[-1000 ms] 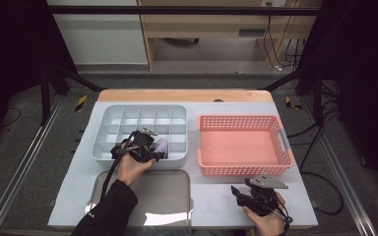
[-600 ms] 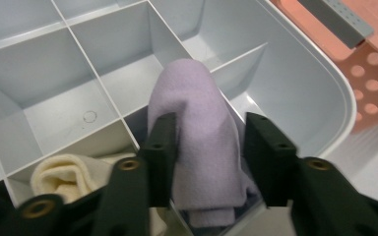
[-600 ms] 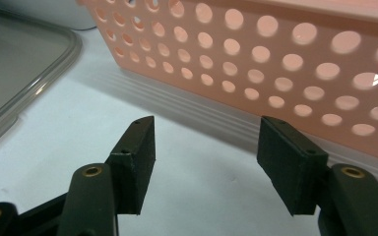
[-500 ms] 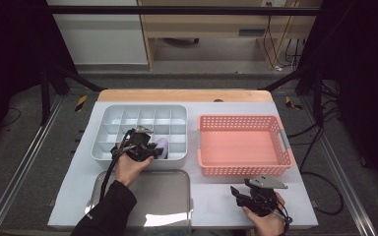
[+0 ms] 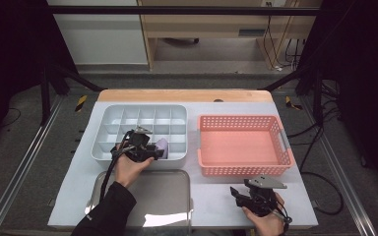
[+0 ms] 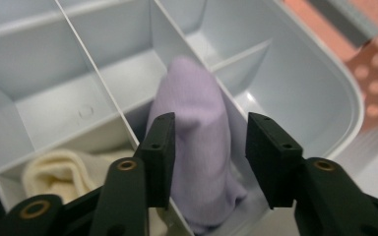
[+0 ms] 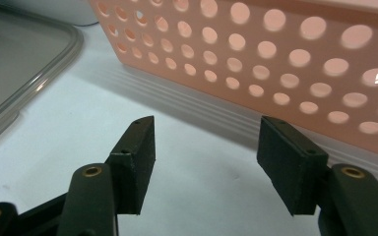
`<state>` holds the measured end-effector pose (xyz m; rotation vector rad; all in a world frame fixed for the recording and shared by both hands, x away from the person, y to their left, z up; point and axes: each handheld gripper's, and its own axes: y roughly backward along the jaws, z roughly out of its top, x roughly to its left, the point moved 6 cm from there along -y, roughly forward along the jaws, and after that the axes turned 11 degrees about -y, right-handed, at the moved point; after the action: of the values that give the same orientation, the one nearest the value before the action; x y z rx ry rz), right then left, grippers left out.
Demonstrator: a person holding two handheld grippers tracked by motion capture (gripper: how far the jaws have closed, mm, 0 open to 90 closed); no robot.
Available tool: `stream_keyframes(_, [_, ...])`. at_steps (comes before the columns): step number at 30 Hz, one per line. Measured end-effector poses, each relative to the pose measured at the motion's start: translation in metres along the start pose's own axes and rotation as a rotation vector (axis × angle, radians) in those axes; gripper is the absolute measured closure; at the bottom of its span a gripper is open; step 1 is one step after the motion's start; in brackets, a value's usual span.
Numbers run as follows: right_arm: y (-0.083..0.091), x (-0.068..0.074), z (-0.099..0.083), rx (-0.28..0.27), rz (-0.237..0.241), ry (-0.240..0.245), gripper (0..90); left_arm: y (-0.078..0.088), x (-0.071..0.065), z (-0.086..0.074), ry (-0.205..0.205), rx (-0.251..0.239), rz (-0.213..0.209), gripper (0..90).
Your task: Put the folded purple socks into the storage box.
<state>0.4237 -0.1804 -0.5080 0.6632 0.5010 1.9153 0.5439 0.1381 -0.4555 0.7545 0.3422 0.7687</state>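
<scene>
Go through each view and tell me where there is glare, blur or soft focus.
High view: ceiling light glares off the metal tray; the room around the table is dark. Left gripper view: the lilac sock looks soft and the pink basket at the corner is blurred. Right gripper view: that basket's holed wall is out of focus, with light shining through the holes.

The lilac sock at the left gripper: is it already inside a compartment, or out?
Inside. The lilac sock stands in a compartment of the grey divider tray; the left gripper has just opened around it.
</scene>
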Motion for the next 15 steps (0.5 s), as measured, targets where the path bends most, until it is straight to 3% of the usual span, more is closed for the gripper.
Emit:
stream_keyframes(2, [0.0, 0.0, 0.0, 0.001, -0.001, 0.004, 40.3, -0.001, 0.0, 0.006, 0.002, -0.011, 0.009, 49.7])
stream_keyframes(5, [0.0, 0.001, 0.0, 0.002, -0.002, 0.002, 40.3, -0.011, 0.0, 0.011, -0.008, 0.01, 0.026, 49.6])
stream_keyframes(8, [0.0, 0.0, 0.0, 0.0, 0.002, 0.002, 40.3, -0.021, 0.003, 0.008, 0.006, 0.035, 0.065, 54.7])
stream_keyframes(15, [-0.001, 0.001, -0.001, 0.007, 0.001, 0.01, 40.4, -0.024, 0.007, 0.0, 0.009, 0.065, 0.036, 71.1])
